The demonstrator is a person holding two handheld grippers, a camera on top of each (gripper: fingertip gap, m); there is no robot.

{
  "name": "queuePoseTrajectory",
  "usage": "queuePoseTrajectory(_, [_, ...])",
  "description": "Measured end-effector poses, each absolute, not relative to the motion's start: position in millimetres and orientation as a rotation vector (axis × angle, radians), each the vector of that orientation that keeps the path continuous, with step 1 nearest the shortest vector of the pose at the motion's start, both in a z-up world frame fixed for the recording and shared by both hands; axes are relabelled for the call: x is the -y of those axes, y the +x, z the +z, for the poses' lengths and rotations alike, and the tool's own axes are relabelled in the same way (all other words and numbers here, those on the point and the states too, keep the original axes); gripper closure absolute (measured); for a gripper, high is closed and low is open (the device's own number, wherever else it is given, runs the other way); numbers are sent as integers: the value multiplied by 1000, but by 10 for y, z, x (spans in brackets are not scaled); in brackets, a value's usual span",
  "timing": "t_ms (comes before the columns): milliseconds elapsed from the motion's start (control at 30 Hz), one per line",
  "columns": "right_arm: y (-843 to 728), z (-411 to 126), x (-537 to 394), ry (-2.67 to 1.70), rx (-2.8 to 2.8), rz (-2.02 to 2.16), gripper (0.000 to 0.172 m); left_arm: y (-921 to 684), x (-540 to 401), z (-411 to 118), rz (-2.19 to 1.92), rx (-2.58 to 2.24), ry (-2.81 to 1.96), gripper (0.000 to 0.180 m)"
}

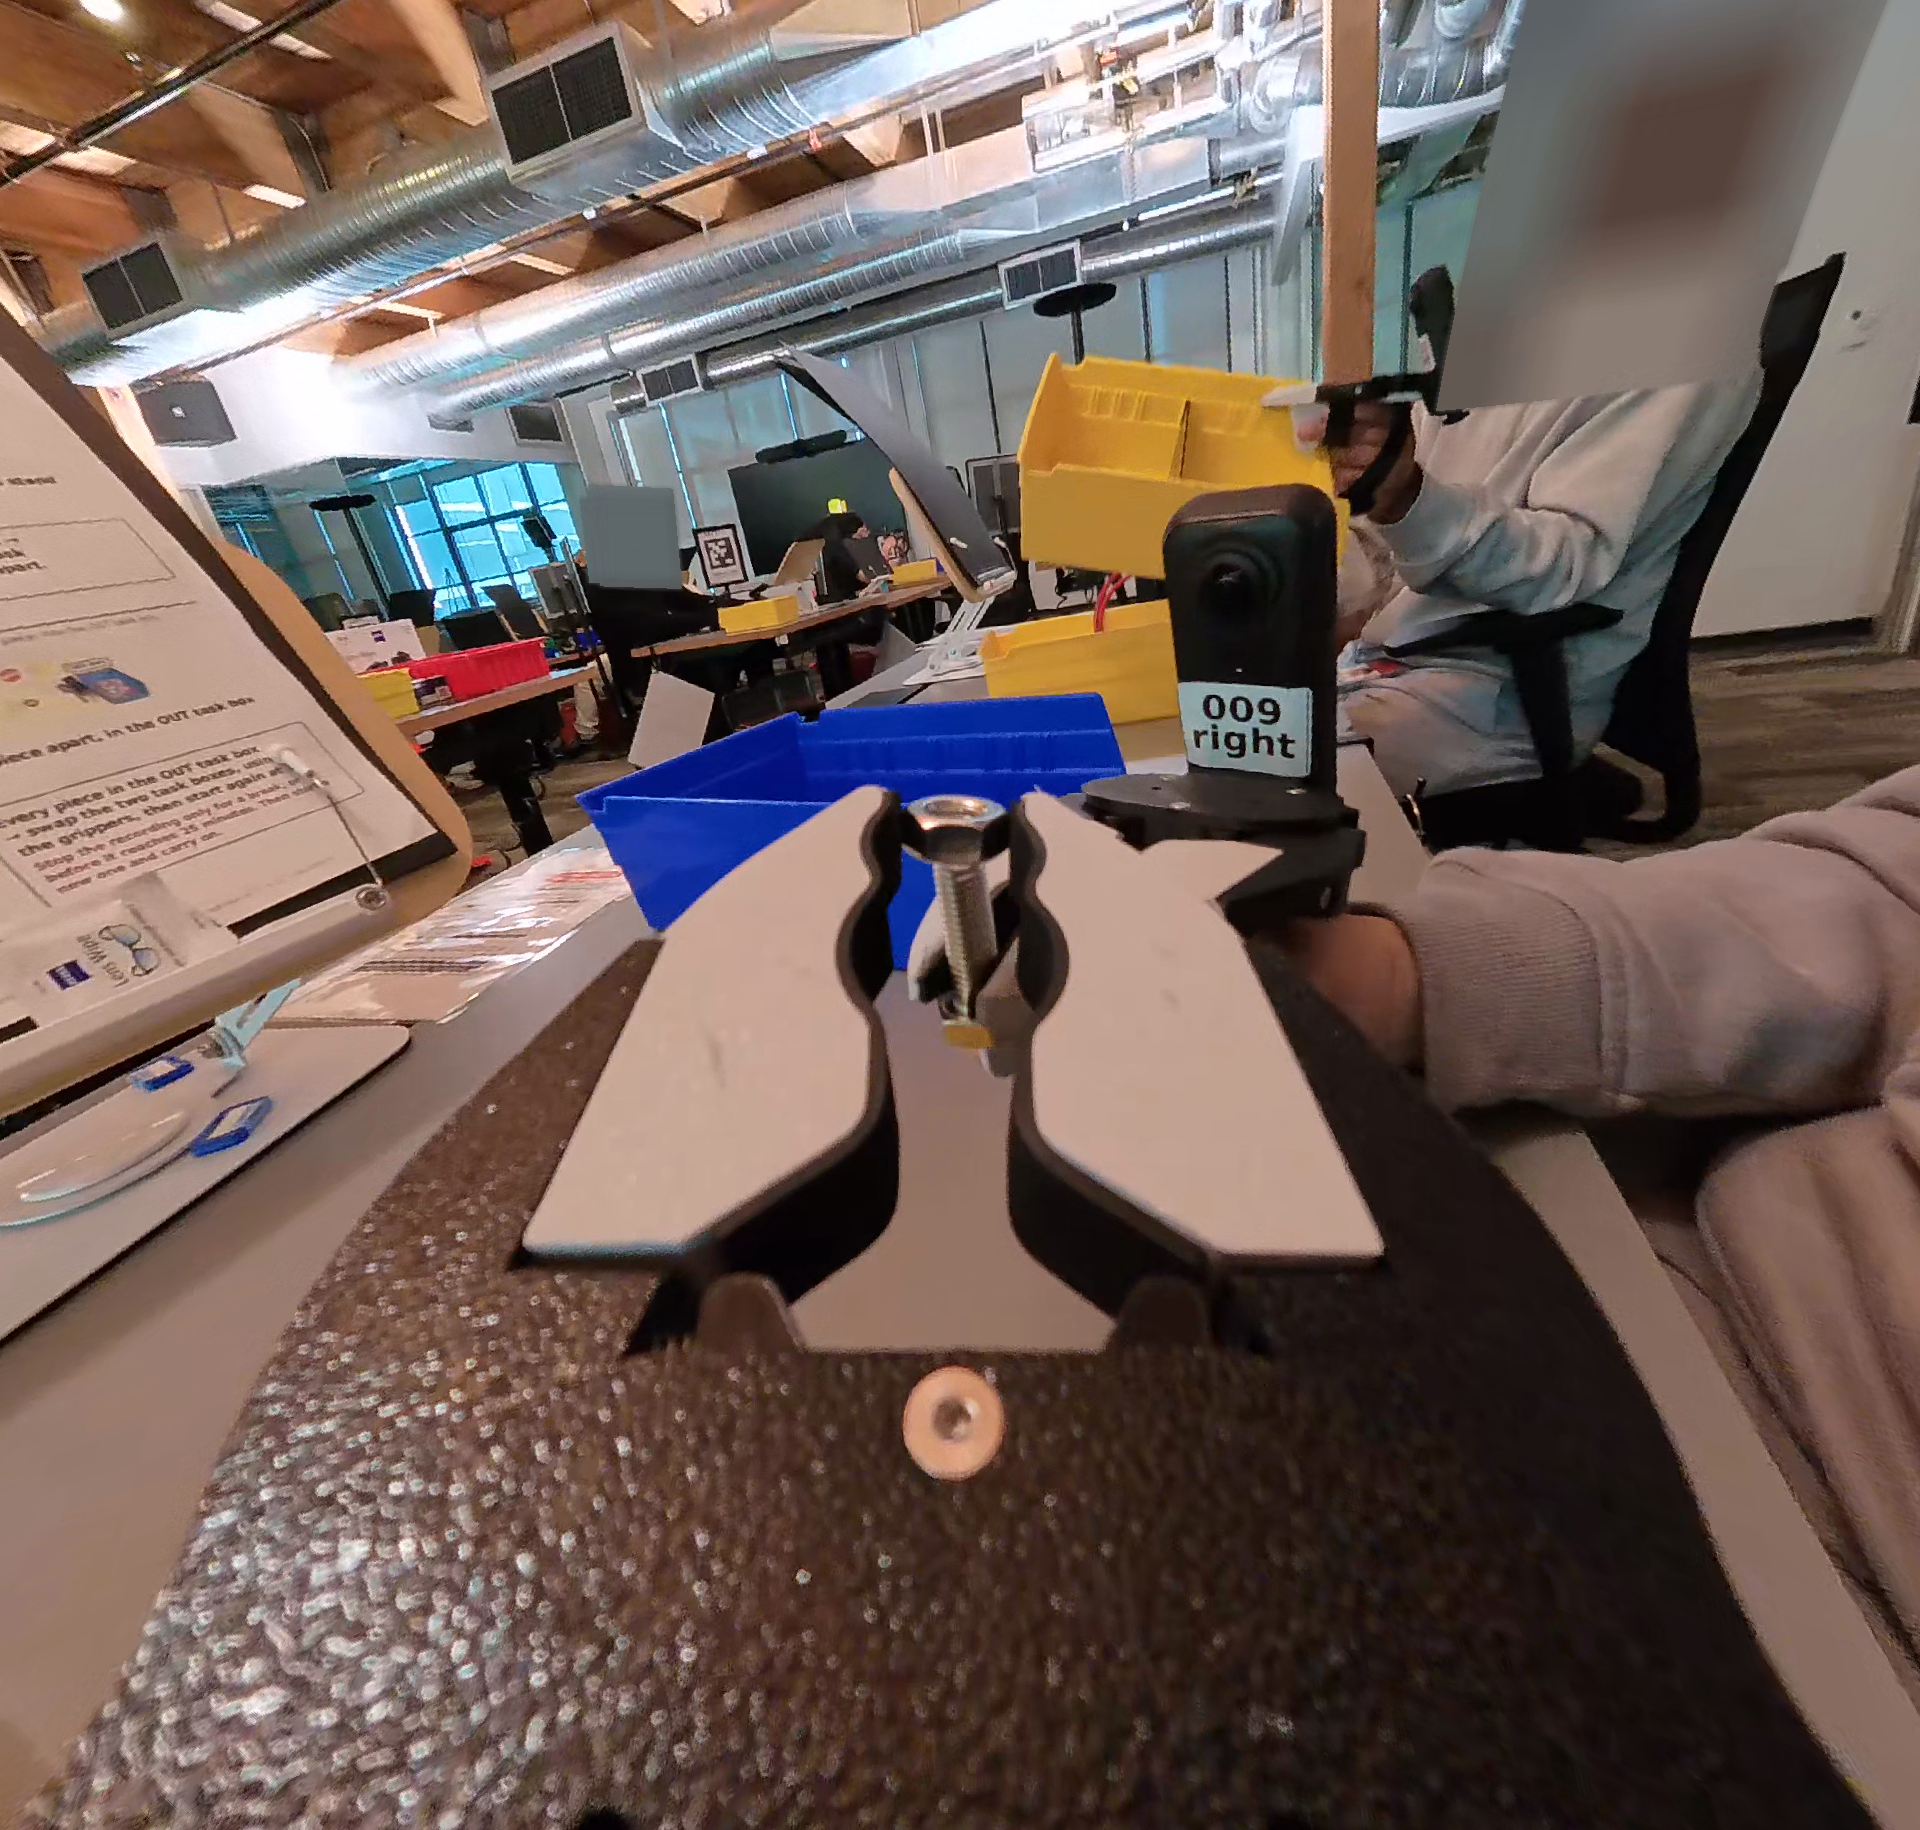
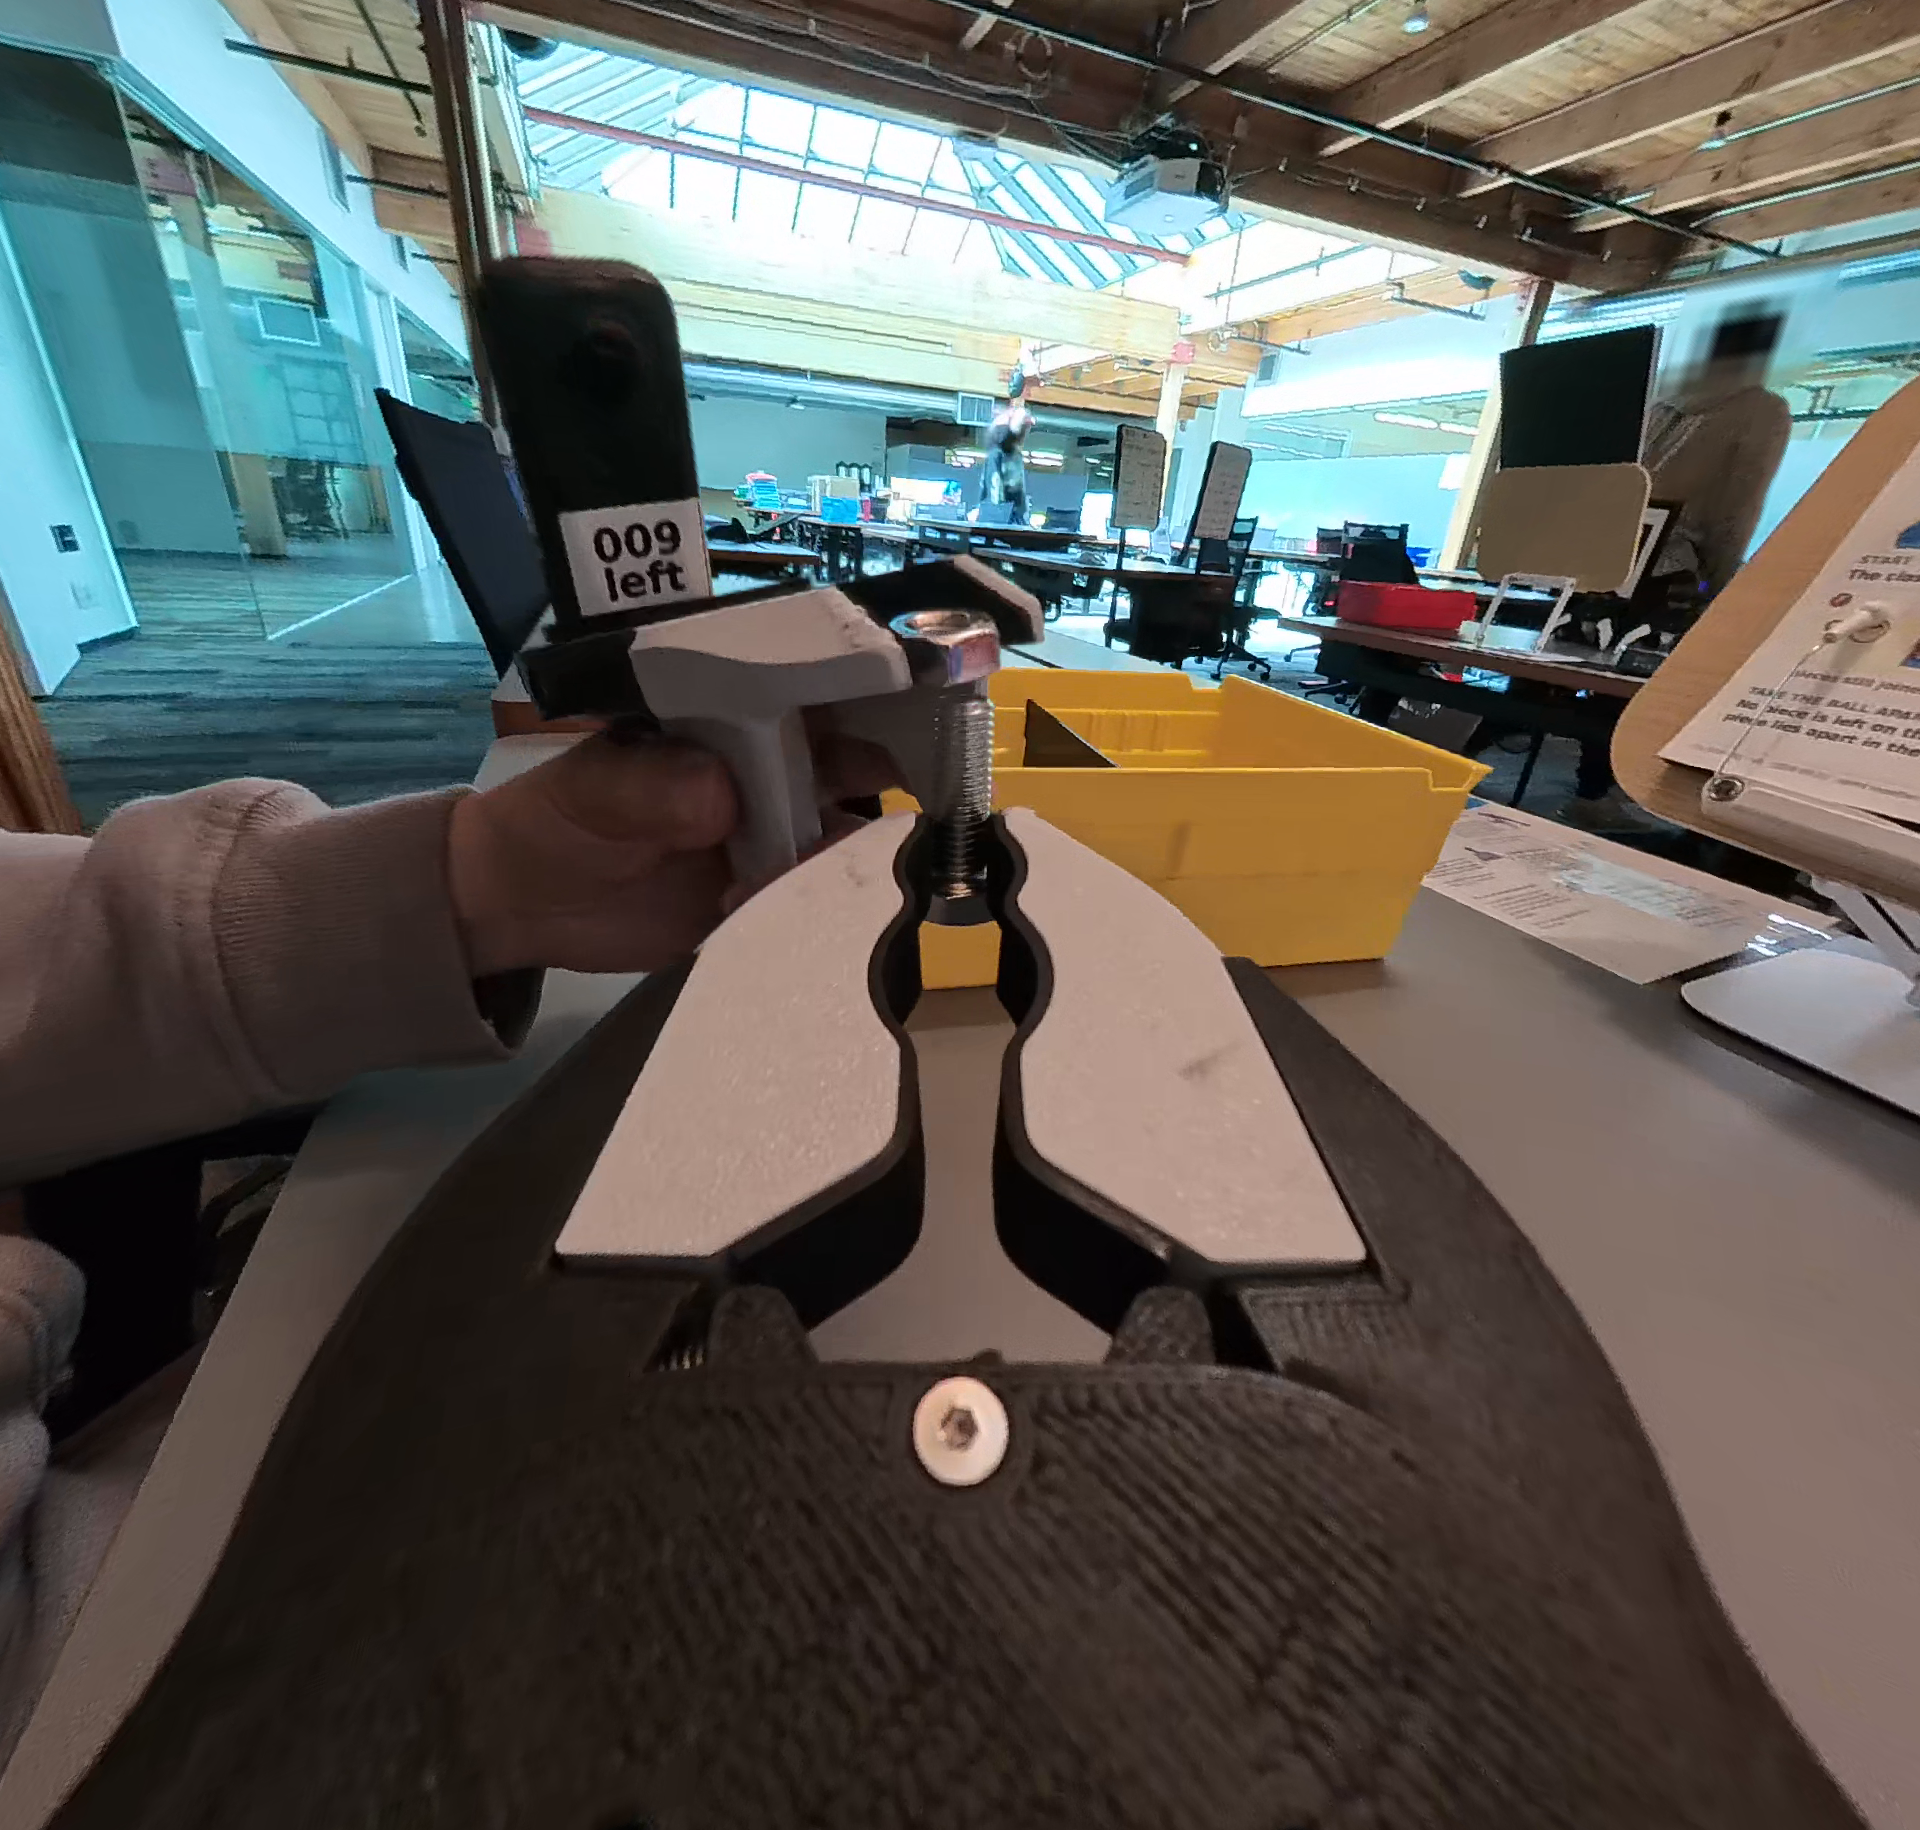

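Item — silver hex-head steel bolt [image 2: 951, 741], upright, long axis vertical. Your left gripper [image 1: 954, 824] is clamping the hex head at top; your right gripper [image 2: 958, 845] is clamping the threaded shank below — both meeting it ahead of the yellow plastic bin [image 2: 1299, 824].

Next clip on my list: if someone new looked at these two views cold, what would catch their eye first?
A silver hex-head bolt stands upright above the grey table, gripped at both ends: the left gripper clamps its head, the right gripper its threaded lower end. Next come the bright bins: a blue bin behind the bolt in the left wrist view, a yellow bin behind it in the right wrist view.
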State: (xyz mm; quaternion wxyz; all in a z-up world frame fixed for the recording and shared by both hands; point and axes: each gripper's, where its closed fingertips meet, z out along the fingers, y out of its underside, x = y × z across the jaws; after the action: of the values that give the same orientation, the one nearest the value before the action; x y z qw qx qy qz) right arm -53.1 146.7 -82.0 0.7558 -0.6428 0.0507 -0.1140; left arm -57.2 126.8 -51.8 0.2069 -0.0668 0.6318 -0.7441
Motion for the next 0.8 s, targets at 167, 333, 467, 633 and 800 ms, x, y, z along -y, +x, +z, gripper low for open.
queuePoseTrajectory(167, [-546, -806, -1443, -1389, -101, -228, 163, -594, -1180, -535, -2159, -1750, -181, 162])
queuePoseTrajectory(333, [-578, -767, -1424, -1362, -84, -211, 163, -599, -1170, -508, -2268, -1700, -207, 162])
queuePoseTrajectory(467, [-606, -763, -1428, -1355, -78, -170, 163, -620, -1166, -504, -2338, -1691, -208, 162])
queuePoseTrajectory(633, [-588, -807, -1437, -1387, -81, -181, 163, -601, -1178, -555, -2288, -1780, -230, 162])
queuePoseTrajectory(800, [-574, -846, -1450, -1411, -87, -185, 163, -584, -1191, -599, -2189, -1845, -230, 162])
